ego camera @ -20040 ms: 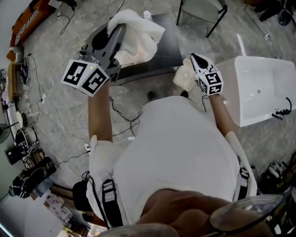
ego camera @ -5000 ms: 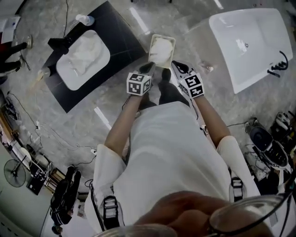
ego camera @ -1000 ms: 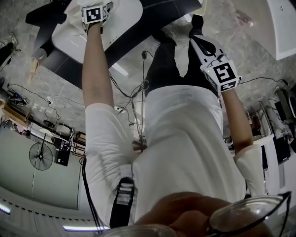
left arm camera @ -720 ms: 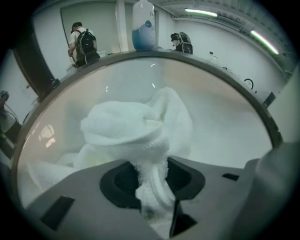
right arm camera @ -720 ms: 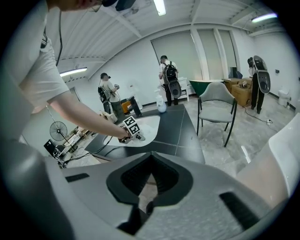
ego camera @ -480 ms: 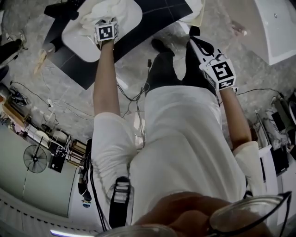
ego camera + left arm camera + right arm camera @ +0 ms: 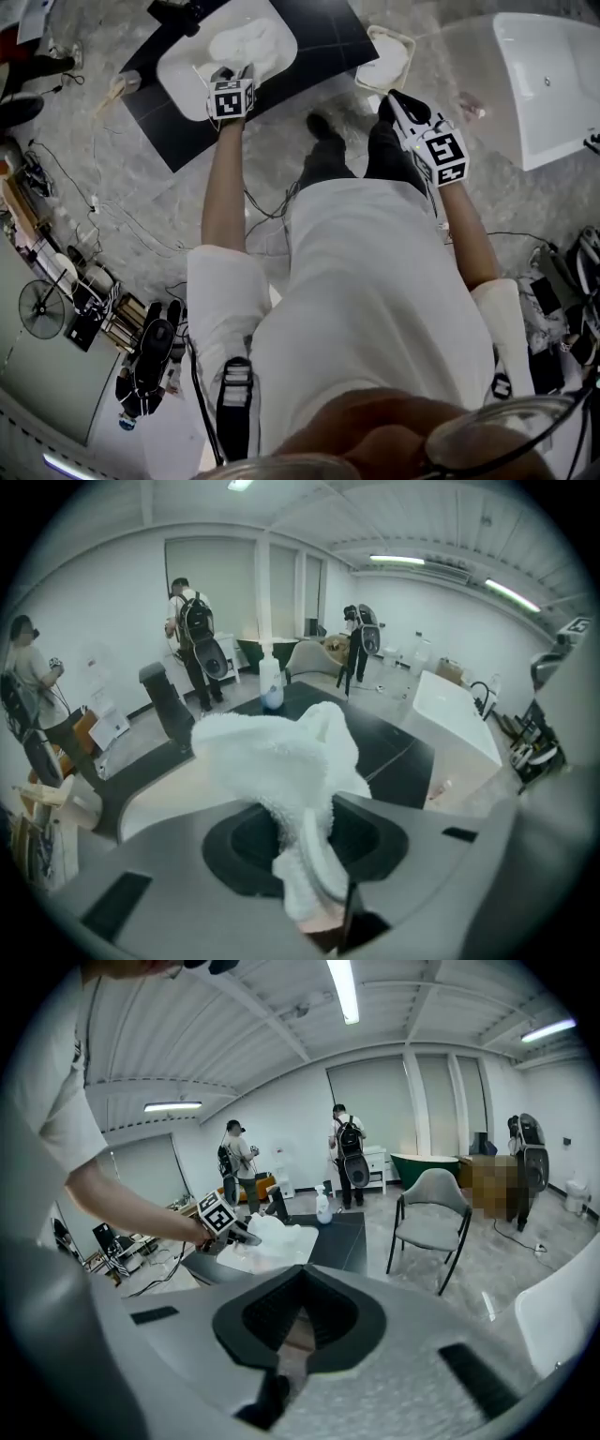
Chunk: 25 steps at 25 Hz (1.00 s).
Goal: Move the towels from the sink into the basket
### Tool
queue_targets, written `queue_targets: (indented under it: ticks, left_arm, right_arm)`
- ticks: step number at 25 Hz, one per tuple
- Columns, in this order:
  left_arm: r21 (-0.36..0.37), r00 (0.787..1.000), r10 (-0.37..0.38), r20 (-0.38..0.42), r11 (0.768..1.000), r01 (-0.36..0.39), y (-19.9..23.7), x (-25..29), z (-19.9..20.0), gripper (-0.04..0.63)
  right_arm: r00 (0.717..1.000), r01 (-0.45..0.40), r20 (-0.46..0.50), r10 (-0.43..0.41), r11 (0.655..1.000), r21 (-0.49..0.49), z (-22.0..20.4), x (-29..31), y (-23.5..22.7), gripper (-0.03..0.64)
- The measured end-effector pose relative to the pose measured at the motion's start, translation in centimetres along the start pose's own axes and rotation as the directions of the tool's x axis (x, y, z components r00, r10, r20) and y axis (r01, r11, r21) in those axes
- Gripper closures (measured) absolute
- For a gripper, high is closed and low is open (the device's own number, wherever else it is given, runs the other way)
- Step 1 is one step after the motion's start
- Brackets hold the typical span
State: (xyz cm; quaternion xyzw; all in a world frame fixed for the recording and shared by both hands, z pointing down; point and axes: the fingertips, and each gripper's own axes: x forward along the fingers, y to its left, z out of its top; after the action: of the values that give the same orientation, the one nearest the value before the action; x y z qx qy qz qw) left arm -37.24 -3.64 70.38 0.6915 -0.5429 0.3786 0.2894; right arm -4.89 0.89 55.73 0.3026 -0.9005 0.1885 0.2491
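The left claw [image 7: 314,878] has just been closing on cloth. The right claw [image 7: 302,1312] is pressed together with nothing in it, held well off to the right. Ahead of and below the left claw lies the black desk [image 7: 323,37], with a white oval sink [image 7: 183,73] set into it. Just ahead of the right claw, on the floor, sits the cream plastic basket [image 7: 406,47] with white cloth inside. The left claw pinches a fluffy white terry towel [image 7: 272,757], which bunches up beyond the jaw tips, over the sink.
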Motion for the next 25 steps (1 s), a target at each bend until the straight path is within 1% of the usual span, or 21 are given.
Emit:
queue_targets:
  ticks: [2,5,9,11,13,16,21,25]
  left_arm:
    - [-0.017,0.999,-0.001,0.051,1.0,0.002,-1.3,-2.3,1.3,0.476]
    - [-0.038,0.991,-0.009,0.131,0.999,0.014,-3.4,-5.5,3.5,0.476]
    - [-0.067,0.973,-0.028,0.229,0.997,0.044,-6.1,-9.7,6.0,0.476]
    - [-0.074,0.96,-0.043,0.277,0.995,0.066,-7.6,-12.2,7.5,0.476]
    - [-0.079,0.942,-0.056,0.33,0.993,0.086,-9.3,-15.2,9.3,0.476]
    - [-0.093,0.91,-0.059,0.41,0.99,0.106,-11.2,-19.1,11.0,0.476]
    - [-0.106,0.843,-0.079,0.533,0.982,0.159,-13.1,-23.9,12.8,0.476]
    - [-0.098,0.795,-0.105,0.598,0.974,0.202,-15.3,-27.2,14.0,0.477]
  right_arm:
    - [1.0,0.002,0.013,-0.002,1.0,-0.004,0.5,-1.1,-0.2,0.62]
    - [1.0,0.009,0.028,-0.009,1.0,-0.007,1.3,-2.5,-0.8,0.62]
    - [0.999,0.003,0.047,-0.003,1.0,0.003,1.9,-3.8,-0.9,0.62]
    - [0.998,0.003,0.06,-0.004,1.0,0.006,2.3,-4.5,-1.1,0.62]
    - [0.996,0.01,0.084,-0.01,1.0,0.005,3.1,-5.4,-1.4,0.62]
    - [0.991,0.022,0.13,-0.024,1.0,0.009,4.7,-6.9,-2.1,0.62]
    - [0.98,0.039,0.195,-0.033,0.999,-0.024,7.5,-9.0,-2.8,0.62]
    - [0.97,0.052,0.243,-0.031,0.995,-0.08,9.7,-10.3,-3.1,0.62]
